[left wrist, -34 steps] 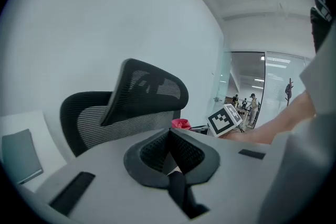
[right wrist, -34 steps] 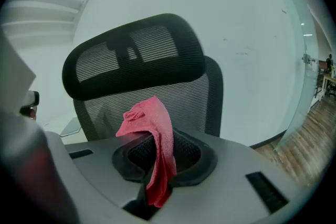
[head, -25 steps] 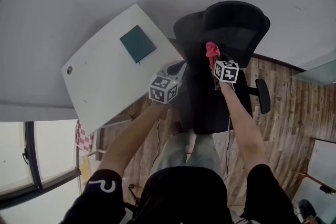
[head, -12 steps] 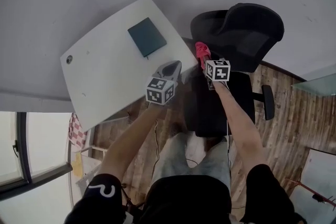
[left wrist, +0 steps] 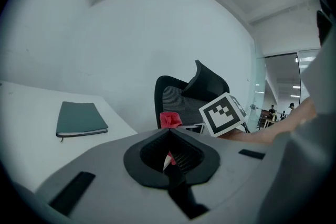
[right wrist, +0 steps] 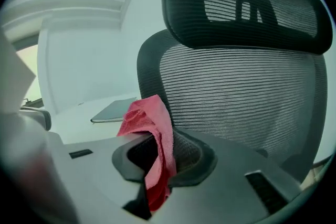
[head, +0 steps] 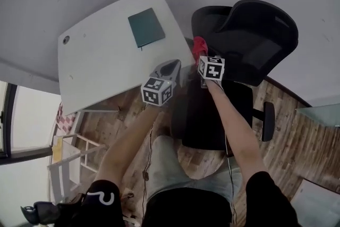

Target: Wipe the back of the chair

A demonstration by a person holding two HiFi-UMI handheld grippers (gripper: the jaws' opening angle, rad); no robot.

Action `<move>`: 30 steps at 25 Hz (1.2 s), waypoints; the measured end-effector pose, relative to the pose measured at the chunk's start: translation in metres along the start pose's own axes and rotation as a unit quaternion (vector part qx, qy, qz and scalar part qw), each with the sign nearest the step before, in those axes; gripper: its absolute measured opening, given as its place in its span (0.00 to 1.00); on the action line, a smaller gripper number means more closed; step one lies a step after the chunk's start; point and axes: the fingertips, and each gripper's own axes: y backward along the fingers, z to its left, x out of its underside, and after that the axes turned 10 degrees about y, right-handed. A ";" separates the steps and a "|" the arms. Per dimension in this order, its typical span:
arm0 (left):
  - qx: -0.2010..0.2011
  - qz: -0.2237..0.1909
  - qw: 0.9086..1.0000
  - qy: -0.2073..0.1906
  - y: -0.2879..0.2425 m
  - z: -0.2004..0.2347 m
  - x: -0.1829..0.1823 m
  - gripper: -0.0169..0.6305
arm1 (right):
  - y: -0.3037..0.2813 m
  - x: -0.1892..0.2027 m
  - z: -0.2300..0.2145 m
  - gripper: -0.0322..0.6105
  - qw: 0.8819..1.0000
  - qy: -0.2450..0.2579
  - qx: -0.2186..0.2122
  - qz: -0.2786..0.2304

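White counter [head: 95, 72] sat at left, with a dark green notebook [head: 146, 27] lying flat on its far part, shut. Wood floor [head: 101, 125] showed under the counter's near edge.

Left tongs [head: 172, 65] hovered at the counter's right corner, pointed up and away from the person. In the left gripper view the left tongs [left wrist: 169, 132] were pressed together with nothing pinched; the notebook [left wrist: 80, 119] showed to their left, and the cloth and chair beyond them.

Red cloth [head: 200, 46] was just right of the counter corner, at the left edge of the chair back. Right tongs [head: 202, 57] were pinching it. In the right gripper view the right tongs [right wrist: 160, 136] were closed on the red cloth [right wrist: 152, 123], which bunched above the tips and hung down through them.

Black office chair [head: 212, 114] stood right of the counter, facing the person. Its mesh backrest [right wrist: 241, 102] filled the view right behind the cloth, with the headrest [right wrist: 241, 2] above. Cloth overlapped the backrest's left frame; couldn't tell whether it was touching. One armrest [head: 268, 120] showed far right.
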 end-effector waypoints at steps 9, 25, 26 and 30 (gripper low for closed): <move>-0.037 -0.035 0.998 -0.022 -0.040 -0.056 0.020 0.07 | 0.015 0.009 -0.039 0.16 0.998 0.057 -0.029 -0.018; -0.034 -0.032 0.998 -0.037 -0.129 -0.188 0.055 0.07 | 0.098 0.060 -0.251 0.16 0.999 0.030 0.027 -0.011; -0.031 -0.031 0.998 -0.038 -0.135 -0.198 0.054 0.07 | 0.103 0.063 -0.264 0.16 0.999 0.029 0.031 -0.009; -0.020 -0.031 0.999 -0.040 -0.158 -0.230 0.052 0.07 | 0.122 0.070 -0.307 0.16 0.999 0.028 0.043 -0.002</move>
